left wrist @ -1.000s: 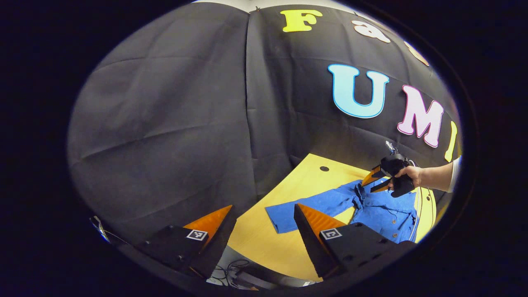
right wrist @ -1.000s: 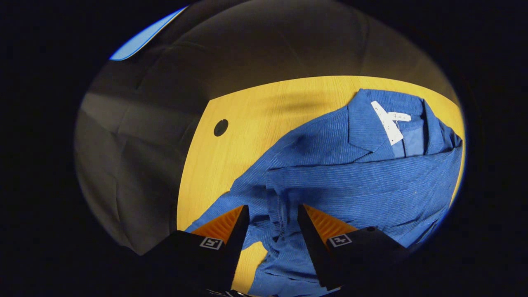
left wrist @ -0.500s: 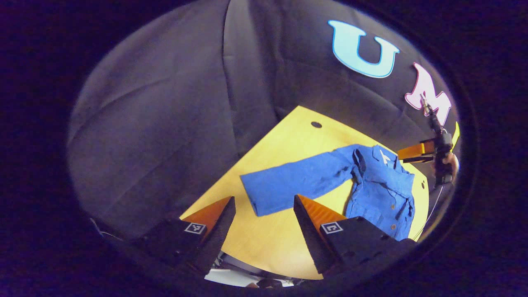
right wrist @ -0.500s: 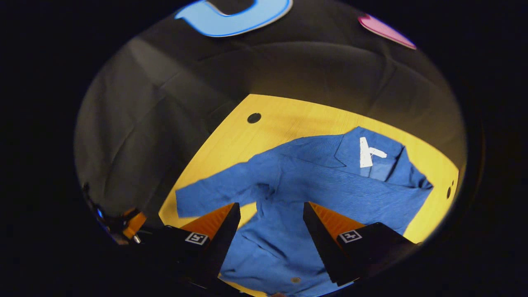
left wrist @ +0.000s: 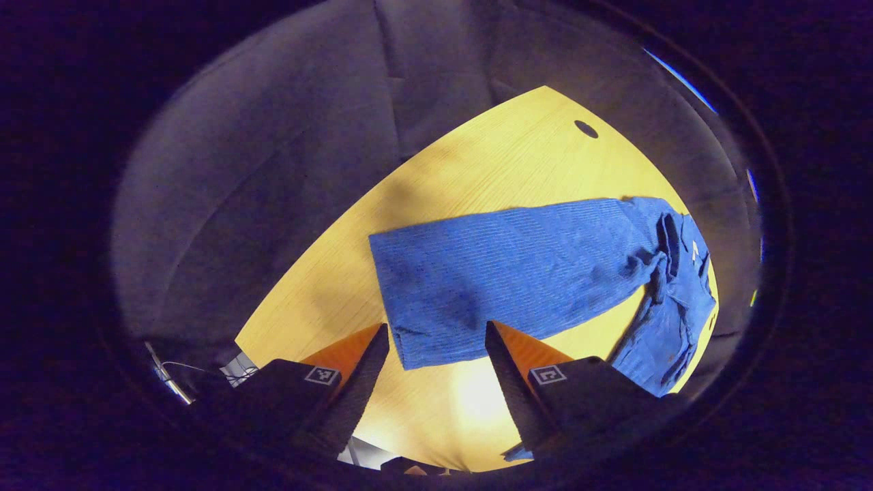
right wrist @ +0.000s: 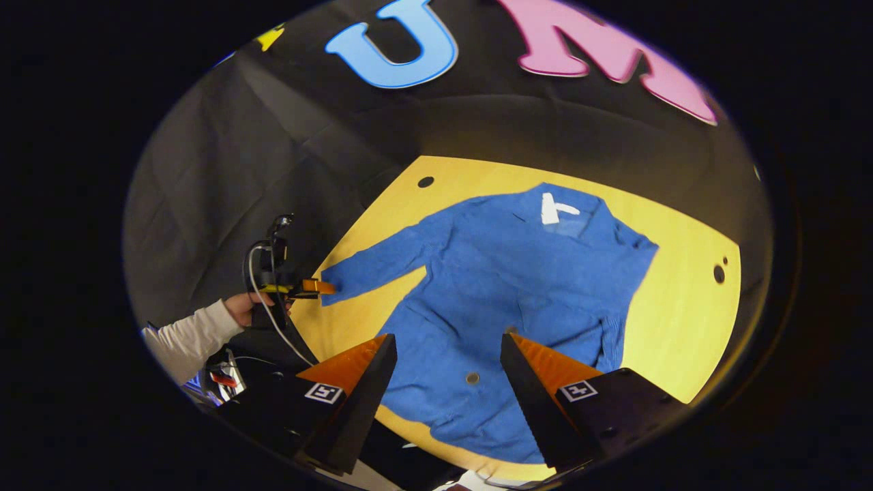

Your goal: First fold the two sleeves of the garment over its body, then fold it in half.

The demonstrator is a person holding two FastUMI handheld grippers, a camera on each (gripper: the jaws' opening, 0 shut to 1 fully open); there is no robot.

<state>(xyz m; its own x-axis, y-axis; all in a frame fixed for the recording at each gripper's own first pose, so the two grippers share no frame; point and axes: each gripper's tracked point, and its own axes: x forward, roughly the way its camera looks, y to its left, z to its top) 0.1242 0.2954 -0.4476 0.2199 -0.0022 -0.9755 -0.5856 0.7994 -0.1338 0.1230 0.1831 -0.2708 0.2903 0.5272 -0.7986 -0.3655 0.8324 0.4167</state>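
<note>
A blue button shirt (right wrist: 505, 286) lies flat on the yellow wooden table (right wrist: 682, 307), collar and white label at the far side. One sleeve (left wrist: 518, 273) stretches out sideways; its cuff (left wrist: 430, 348) lies right between the spread fingers of my left gripper (left wrist: 436, 331), which is open. From the right gripper view, the left gripper (right wrist: 310, 287), held in a hand, sits at that cuff (right wrist: 334, 286). The other sleeve (right wrist: 610, 337) lies folded along the shirt's side. My right gripper (right wrist: 447, 339) hangs open above the shirt's lower front, holding nothing.
The table has round cable holes (left wrist: 585, 128) (right wrist: 718, 273). Black cloth walls close in the far and left sides. A person's white sleeve (right wrist: 187, 337) and cables (right wrist: 225, 375) are past the table's left edge. Bare tabletop (left wrist: 491, 164) lies beyond the sleeve.
My left gripper has dropped and closed in on the sleeve's cuff. My right gripper has pulled back and up from the collar area, and the whole shirt is now in its view.
</note>
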